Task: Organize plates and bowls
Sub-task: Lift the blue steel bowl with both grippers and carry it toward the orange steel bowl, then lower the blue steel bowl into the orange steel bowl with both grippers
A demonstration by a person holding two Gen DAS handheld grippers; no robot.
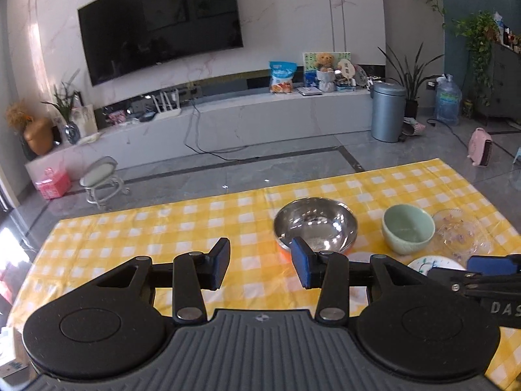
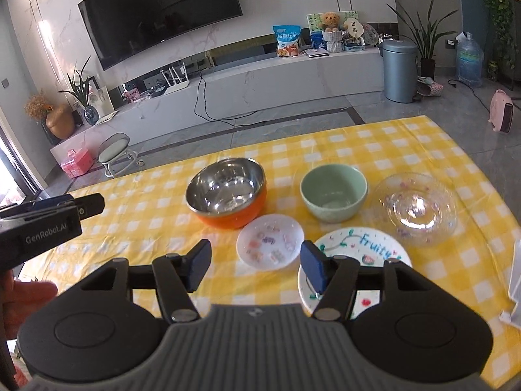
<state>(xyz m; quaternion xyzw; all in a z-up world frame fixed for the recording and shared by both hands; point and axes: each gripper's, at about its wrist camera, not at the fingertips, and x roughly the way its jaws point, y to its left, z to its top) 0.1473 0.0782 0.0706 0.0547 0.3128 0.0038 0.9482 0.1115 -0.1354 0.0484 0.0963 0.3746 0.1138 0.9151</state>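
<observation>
Nearest each camera are the tongs themselves. Left tongs [image 1: 259, 265] stand with the jaws partly apart and nothing between them, hanging over the yellow-checked table [image 1: 146, 228] and touching no dish. Right tongs [image 2: 255, 267] are likewise partly apart and empty, above the near edge of the small translucent plate [image 2: 270, 242] and the painted plate [image 2: 355, 254]. From left to right in the right wrist view, the far row holds the steel-lined orange bowl [image 2: 228, 192], the green bowl [image 2: 333, 192] and the clear glass plate [image 2: 415, 208], each apart from its neighbour; the small translucent plate lies just in front of the orange bowl, and the painted plate with blue lettering lies beside it to the right, partly hidden by the right tongs' finger. All the dishes sit upright with their mouths upward; being round, none shows a long axis. Only the right wrist view shows both front plates clearly, and a bit of a person's hand [image 2: 26, 296] at the left edge below the left tongs; the left wrist view shows only slivers of those plates.
</observation>
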